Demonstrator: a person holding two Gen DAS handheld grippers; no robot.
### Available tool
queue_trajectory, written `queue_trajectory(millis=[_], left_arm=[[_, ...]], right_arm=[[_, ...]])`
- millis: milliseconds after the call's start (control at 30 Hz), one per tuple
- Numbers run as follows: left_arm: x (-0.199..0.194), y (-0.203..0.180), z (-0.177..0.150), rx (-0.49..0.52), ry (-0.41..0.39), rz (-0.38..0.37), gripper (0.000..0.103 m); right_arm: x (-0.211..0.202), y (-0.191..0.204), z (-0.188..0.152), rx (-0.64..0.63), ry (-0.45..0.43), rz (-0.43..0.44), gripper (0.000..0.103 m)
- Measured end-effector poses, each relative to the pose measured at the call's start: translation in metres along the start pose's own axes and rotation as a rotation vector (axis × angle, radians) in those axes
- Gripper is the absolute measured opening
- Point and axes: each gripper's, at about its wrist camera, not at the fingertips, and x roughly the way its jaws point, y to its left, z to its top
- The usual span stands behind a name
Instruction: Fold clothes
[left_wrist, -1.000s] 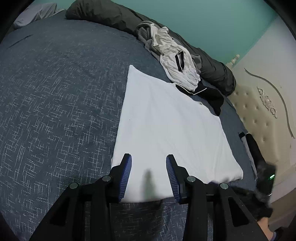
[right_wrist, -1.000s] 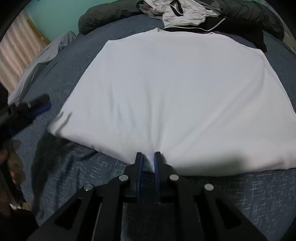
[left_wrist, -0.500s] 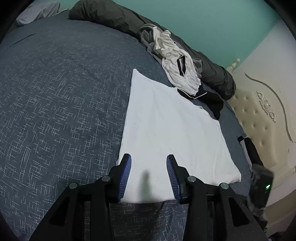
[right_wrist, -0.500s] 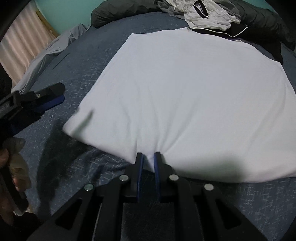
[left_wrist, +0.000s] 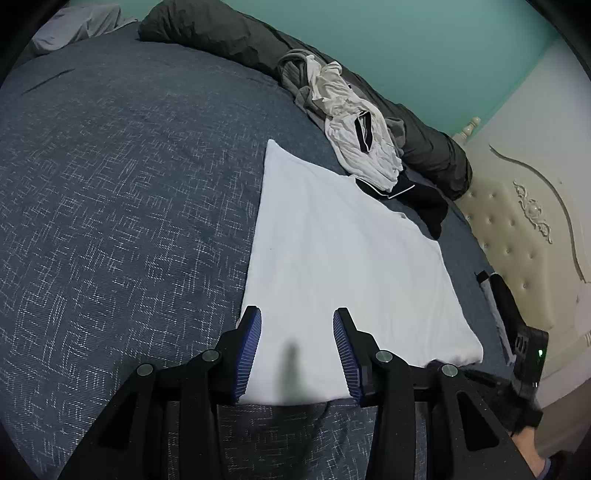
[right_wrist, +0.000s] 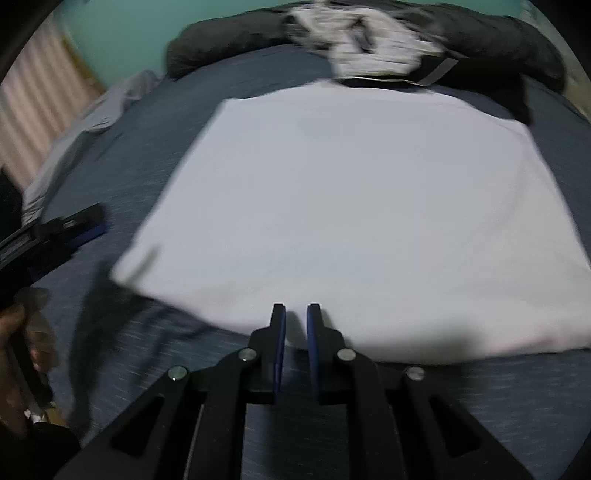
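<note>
The flat white rectangular cloth garment (left_wrist: 347, 266) lies spread on the dark blue woven bedspread (left_wrist: 122, 206), its far short edge just touching the heap of crumpled white and black clothes (left_wrist: 354, 144) that leans on the dark grey rolled duvet (left_wrist: 229, 35). Right gripper (right_wrist: 295, 314) has its blue pads drawn close together on the near hem, a small tuck of white fabric pinched between them — so that side is gripped. Left gripper (left_wrist: 297, 317) hangs over the near left corner with its jaws apart and nothing between them; only its shadow falls on the cloth. The step in hand looks like taking up the near edge for a fold away from the person. To do it well, the left jaws should drop onto the hem and bite the full thickness of the layers at the corner, matching the right's hold, so both ends lift level and the edge stays straight instead of sagging in the middle. Carry it low and lay it square on the far edge, short of the heap. As for the lie of it: the garment's long axis runs from the grippers away toward the clothes pile, and in the left wrist view it slants slightly toward the cream tufted headboard (left_wrist: 517, 221) — which end is the neck I cannot tell.
</note>
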Motion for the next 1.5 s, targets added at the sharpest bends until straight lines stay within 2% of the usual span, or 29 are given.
queue_trajectory(millis=[100,200,333,400,567,700,800,967,1133,1333,1433,1500], left_arm=[[0.001,-0.002,0.000,0.003,0.002,0.000,0.045],[0.002,-0.003,-0.002,0.004,0.005,0.000,0.045],[0.004,-0.006,-0.003,0.007,0.011,0.001,0.045],[0.004,-0.006,-0.003,0.007,0.013,0.002,0.046],[0.003,-0.004,-0.002,0.006,0.016,0.002,0.048],[0.002,-0.001,-0.003,0.001,0.018,0.002,0.048],[0.001,-0.002,-0.003,-0.001,0.013,0.002,0.048],[0.001,-0.003,-0.002,-0.003,0.013,0.000,0.049],[0.002,-0.003,-0.002,-0.002,0.015,0.001,0.049],[0.003,-0.003,-0.002,-0.004,0.016,0.004,0.049],[0.003,-0.003,-0.002,-0.003,0.017,0.005,0.049],[0.004,-0.003,-0.001,-0.003,0.018,0.006,0.049]], right_arm=[[-0.007,-0.039,-0.004,0.062,0.010,-0.043,0.011],[-0.008,-0.055,-0.013,0.086,0.038,-0.051,0.010],[-0.017,-0.050,-0.013,0.099,-0.020,-0.012,0.009],[-0.015,-0.043,-0.010,0.084,-0.020,0.018,0.009],[0.002,-0.032,-0.014,0.057,0.040,-0.003,0.009],[-0.009,-0.035,-0.020,0.039,0.009,0.019,0.009],[-0.034,-0.063,-0.015,0.083,-0.054,-0.049,0.009],[-0.058,-0.137,-0.014,0.250,-0.064,-0.179,0.009],[-0.048,-0.181,-0.023,0.306,0.044,-0.277,0.009],[-0.075,-0.181,-0.017,0.318,-0.087,-0.262,0.009],[-0.077,-0.177,-0.006,0.317,-0.127,-0.250,0.009],[-0.072,-0.178,0.001,0.317,-0.134,-0.211,0.009]])
